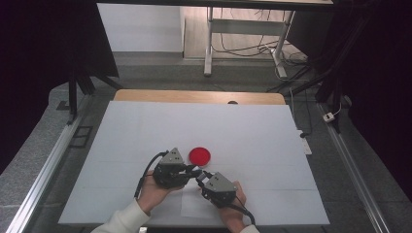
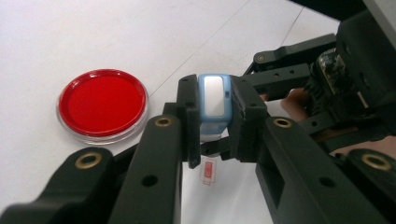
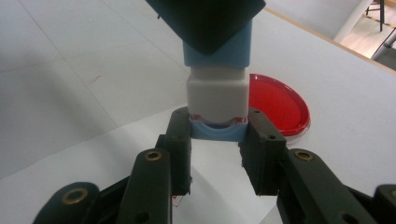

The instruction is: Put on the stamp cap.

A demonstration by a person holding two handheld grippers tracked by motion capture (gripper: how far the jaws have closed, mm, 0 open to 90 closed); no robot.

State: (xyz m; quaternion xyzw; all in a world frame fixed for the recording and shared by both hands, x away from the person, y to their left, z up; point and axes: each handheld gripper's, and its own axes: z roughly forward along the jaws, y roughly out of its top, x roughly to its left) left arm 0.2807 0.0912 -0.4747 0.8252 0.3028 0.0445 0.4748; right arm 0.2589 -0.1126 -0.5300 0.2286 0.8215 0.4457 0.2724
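Two grippers are clamping one small blue-and-white stamp [image 2: 214, 100] between them, at 6 o'clock of the red dish [image 1: 200, 155]: the left gripper [image 2: 215, 121] is squeezing its blue body, the right gripper [image 3: 218, 132] its blue bottom cap. In the high view the gripper bodies are hiding the stamp. In the right gripper view the left gripper's jaw is covering its top end.

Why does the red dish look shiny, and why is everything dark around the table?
In the left gripper view, light glints on the red dish's clear rim; in the high view, the white table is brightly lit while both sides fall into deep shadow.
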